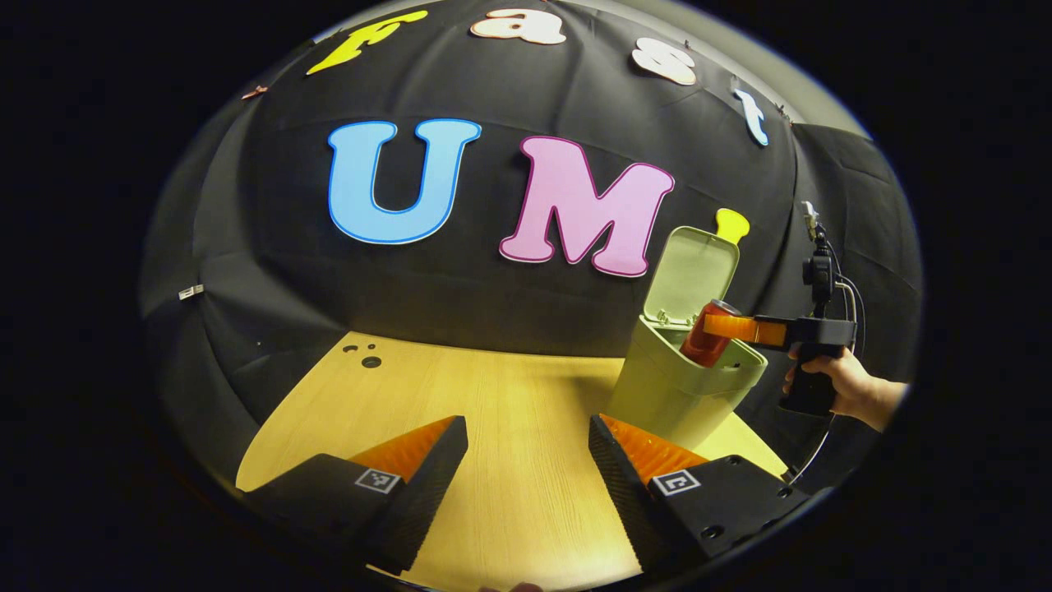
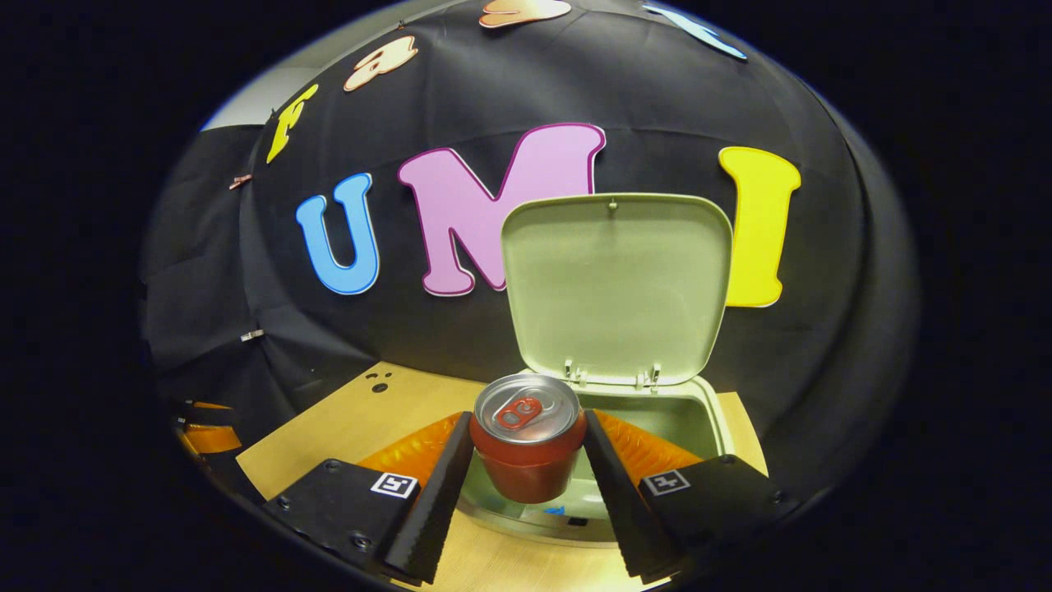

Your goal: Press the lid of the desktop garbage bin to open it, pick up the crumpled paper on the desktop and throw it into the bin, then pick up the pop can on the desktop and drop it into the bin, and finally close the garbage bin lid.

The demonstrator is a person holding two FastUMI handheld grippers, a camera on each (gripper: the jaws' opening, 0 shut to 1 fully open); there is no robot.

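while gripped between right tongs (image 2: 528,469), pop can (image 2: 526,448) hangs over bin (image 2: 713,415).

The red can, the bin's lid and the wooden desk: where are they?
pop can (image 2: 526,448), right gripper view, its red side.
lid (image 2: 616,284), right gripper view, its inner face.
desk (image 1: 509,395), left gripper view, bare wood.

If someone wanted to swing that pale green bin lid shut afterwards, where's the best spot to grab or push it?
Probably the free top edge of the upright pale green plastic lid, farthest from its hinges at the green bin's back rim. Come from behind or above and push it forward and down. The red pop can in the right gripper should be dropped first.
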